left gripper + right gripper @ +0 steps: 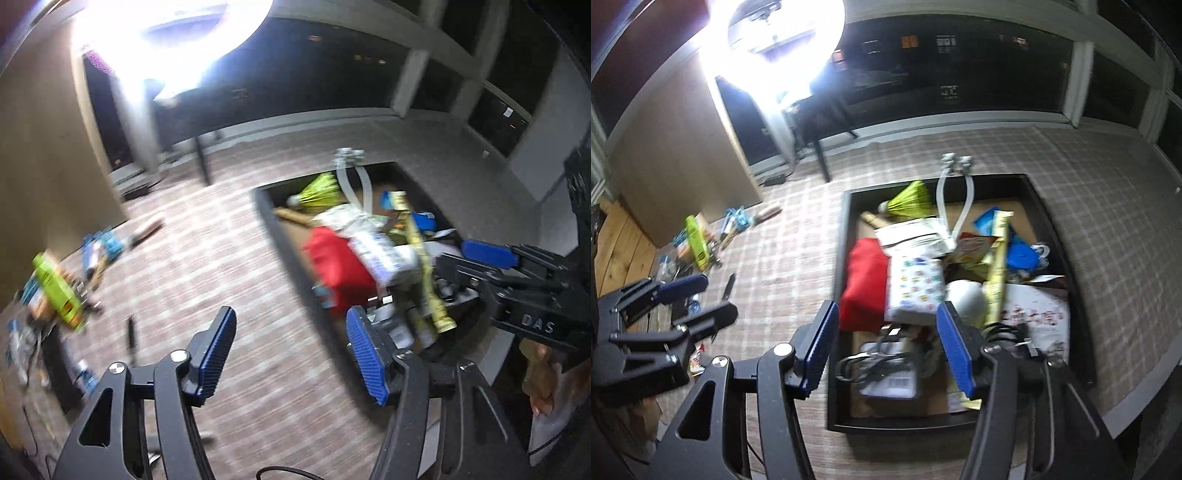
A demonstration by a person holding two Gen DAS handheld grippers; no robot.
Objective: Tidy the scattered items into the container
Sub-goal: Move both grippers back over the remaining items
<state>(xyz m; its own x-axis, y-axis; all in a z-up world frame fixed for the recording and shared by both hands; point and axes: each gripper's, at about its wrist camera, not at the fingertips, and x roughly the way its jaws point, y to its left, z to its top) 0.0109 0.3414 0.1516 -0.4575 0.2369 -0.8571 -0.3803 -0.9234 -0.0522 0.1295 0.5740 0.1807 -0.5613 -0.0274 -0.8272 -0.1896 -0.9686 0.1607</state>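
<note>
Both tongs are spread wide and hold nothing. We see the left tongs (291,354) above the checked carpet (229,258), just left of the black tray (844,258), which serves as the container. The right tongs (886,350) hang over the tray's near half, above scissors (871,363) and a white box (892,384).

Many items already lie packed in the tray: a red cloth (862,280) at left, a patterned white pack (918,288) beside it, a white round object (966,301), a long yellow package (997,266) tilted across the pile, a blue disc (1023,256) at right, a green shuttlecock-like thing (910,201) at the far end, and two white tubes (955,199) sticking past the far rim.

Scattered items remain on the carpet far left: a green box (696,238), blue bits (738,218), a dark pen-like stick (728,286). Motion blur hides finer detail.
</note>
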